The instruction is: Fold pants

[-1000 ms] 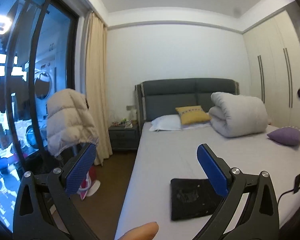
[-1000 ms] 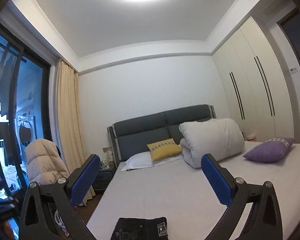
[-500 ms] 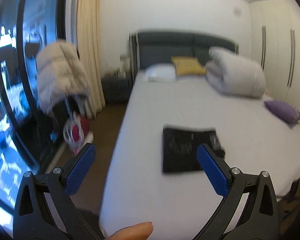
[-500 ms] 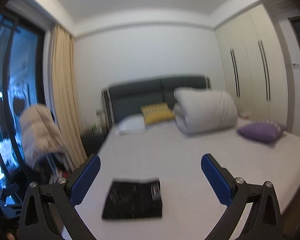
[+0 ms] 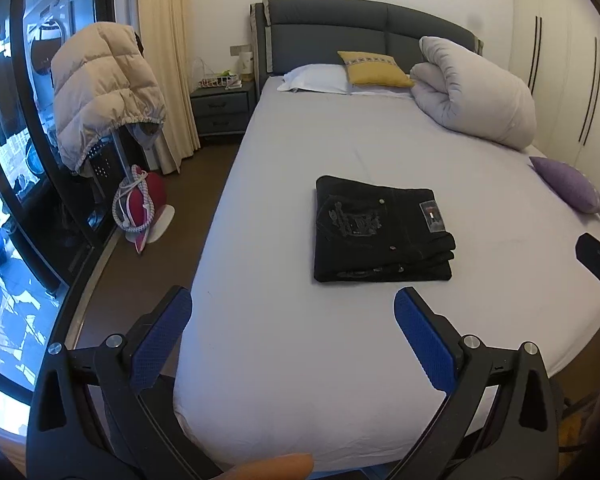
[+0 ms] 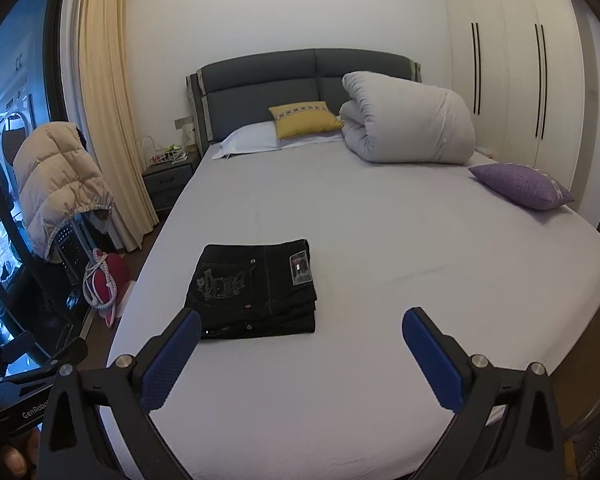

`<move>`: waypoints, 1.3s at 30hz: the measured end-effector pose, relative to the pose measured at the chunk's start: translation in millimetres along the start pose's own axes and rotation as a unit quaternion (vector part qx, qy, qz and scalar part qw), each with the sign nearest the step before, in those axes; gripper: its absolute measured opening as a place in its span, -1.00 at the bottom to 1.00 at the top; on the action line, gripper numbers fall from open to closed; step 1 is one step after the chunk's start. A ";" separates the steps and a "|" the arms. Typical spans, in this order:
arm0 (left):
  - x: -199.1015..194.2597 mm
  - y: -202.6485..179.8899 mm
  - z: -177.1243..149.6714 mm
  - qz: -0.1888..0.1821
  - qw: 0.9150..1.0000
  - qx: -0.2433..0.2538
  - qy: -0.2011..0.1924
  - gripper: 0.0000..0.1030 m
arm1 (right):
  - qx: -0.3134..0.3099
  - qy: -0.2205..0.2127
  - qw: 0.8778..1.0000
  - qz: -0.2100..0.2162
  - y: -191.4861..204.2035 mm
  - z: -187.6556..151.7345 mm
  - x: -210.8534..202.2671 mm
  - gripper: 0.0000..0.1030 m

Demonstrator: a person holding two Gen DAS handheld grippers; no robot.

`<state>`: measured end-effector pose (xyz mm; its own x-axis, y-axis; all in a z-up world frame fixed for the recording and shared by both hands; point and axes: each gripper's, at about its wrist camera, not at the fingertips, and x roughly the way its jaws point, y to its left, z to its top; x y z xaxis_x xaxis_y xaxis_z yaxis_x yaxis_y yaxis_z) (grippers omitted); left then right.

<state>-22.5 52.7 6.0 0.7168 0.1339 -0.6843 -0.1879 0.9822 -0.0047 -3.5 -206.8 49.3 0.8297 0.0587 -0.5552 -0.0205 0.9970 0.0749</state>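
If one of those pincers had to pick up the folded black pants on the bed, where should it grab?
Probably the near long edge of the black pants, coming in low from the foot of the bed. They lie flat as a compact stack, and that edge faces the open left gripper and open right gripper. The layered ends show at the right side, so pinching there may catch only some layers.

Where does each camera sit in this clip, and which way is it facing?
Left wrist: rides the left tool, near the bed's foot on its left side, facing the headboard; open blue pads and a fingertip show, and the right tool's tip at the right edge.
Right wrist: rides the right tool, further right, facing the same way; open pads show, with the left tool's body at lower left.
Shared: folded black pants, rolled duvet, yellow cushion, purple cushion.
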 end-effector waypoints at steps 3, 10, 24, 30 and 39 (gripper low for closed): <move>-1.6 2.2 2.1 -0.002 1.000 -0.001 0.004 1.00 | -0.007 0.009 1.000 0.002 2.3 -0.7 1.0 1.00; 2.7 6.0 0.5 -0.006 1.000 -0.007 0.017 1.00 | -0.020 0.025 0.999 0.003 6.4 -2.9 7.6 1.00; 16.6 12.8 0.3 0.000 0.999 -0.015 0.028 1.00 | -0.028 0.049 0.998 0.005 14.6 -3.6 15.9 1.00; 23.6 13.9 0.1 -0.001 0.999 -0.018 0.034 1.00 | -0.031 0.056 0.998 0.004 16.3 -5.9 19.8 1.00; 26.9 12.7 -1.6 -0.001 0.999 -0.018 0.035 1.00 | -0.029 0.060 0.998 0.005 15.9 -7.1 21.2 1.00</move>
<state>-6.7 68.5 -13.6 0.6682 0.1205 -0.7342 -0.2113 0.9769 -0.0320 9.8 -189.4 32.9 0.7569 0.0700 -0.6498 -0.0625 0.9974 0.0347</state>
